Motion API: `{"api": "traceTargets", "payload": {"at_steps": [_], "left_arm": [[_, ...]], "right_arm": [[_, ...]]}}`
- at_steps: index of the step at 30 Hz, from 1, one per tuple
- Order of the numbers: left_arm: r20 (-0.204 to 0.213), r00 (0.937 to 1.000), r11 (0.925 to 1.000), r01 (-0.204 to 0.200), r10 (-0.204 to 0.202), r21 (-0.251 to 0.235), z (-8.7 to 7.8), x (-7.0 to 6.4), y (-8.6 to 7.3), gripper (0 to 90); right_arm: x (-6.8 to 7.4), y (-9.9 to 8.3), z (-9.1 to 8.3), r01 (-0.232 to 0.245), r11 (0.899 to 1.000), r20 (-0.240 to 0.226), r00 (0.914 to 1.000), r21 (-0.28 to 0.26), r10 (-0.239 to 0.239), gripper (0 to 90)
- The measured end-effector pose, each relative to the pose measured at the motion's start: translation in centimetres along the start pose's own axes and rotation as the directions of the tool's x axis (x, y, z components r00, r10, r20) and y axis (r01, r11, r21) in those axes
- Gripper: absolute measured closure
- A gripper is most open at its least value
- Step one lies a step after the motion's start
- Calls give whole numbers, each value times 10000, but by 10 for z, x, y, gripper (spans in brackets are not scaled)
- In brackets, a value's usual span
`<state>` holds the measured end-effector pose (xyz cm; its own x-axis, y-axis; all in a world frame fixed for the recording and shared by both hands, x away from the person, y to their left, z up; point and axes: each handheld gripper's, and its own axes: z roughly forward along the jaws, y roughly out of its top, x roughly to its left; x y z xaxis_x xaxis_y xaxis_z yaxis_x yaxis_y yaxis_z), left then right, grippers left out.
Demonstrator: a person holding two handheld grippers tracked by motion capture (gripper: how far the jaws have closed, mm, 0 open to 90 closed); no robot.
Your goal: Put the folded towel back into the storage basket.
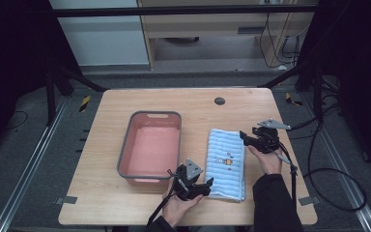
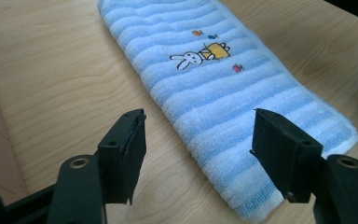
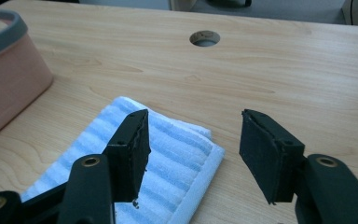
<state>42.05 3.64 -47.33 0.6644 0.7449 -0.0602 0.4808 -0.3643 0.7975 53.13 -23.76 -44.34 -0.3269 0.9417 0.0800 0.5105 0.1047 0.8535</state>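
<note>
Surface: light wooden desk (image 1: 125,203) with rounded corners; one round cable hole (image 1: 219,101) near the far edge; grey carpeted floor (image 1: 24,159) around it, metal rails along both sides, yellow-and-black tape marks on the floor at left and right; beyond the desk, pale cabinets and loose black cables at the far right.

Count: one basin (image 1: 149,117), pink inside with a grey rim, left of centre; one folded towel (image 1: 224,145), blue-and-white striped, lying flat on the desk just right of the basin, not touching it; two claws, one per hand.

Left claw (image 1: 207,186): held at the towel's near left corner, by the basin's near right corner; jaws spread, nothing between them. Right claw (image 1: 247,137): held at the towel's far right edge; jaws spread wide, empty.

View differences: the left gripper view shows the towel (image 2: 223,93) running diagonally away, with a small rabbit motif (image 2: 198,57) in white and yellow plus tiny coloured marks, seen in the high view as a mere speck; its near corner lies between the open jaws of the claw (image 2: 198,154). The right gripper view shows the towel's far corner (image 3: 177,158) with its stitched hem under the left jaw of the claw (image 3: 193,154), the basin's wall (image 3: 9,79) at far left, and the cable hole (image 3: 204,38) up close.
</note>
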Motion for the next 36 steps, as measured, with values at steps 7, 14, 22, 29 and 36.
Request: {"api": "traceTargets", "payload": {"at_steps": [7, 14, 22, 29, 36], "left_arm": [[-81, 9999, 9995, 104, -102, 295, 8, -1, -6, 380], [-52, 9998, 9989, 199, -197, 432, 16, -1, -12, 408], [-79, 9995, 9980, 300, -296, 550, 23, -4, -16, 457], [-15, 9988, 9973, 490, -489, 547, 25, -6, -19, 520], [102, 9981, 9963, 609, -616, 604, 26, -9, -19, 613]], "right_arm": [[2, -5, 16, 12, 9995, -58, 10000, 331, -10, 432], [2, -15, 30, -21, 9961, -88, 10000, 880, 29, 435], [1, -24, 42, -64, 9896, -122, 9999, 1434, 83, 452], [0, -29, 50, -298, 9858, -189, 9993, 1655, 334, 470], [1, -33, 53, -186, 9823, -169, 9996, 1863, 221, 508]]}}
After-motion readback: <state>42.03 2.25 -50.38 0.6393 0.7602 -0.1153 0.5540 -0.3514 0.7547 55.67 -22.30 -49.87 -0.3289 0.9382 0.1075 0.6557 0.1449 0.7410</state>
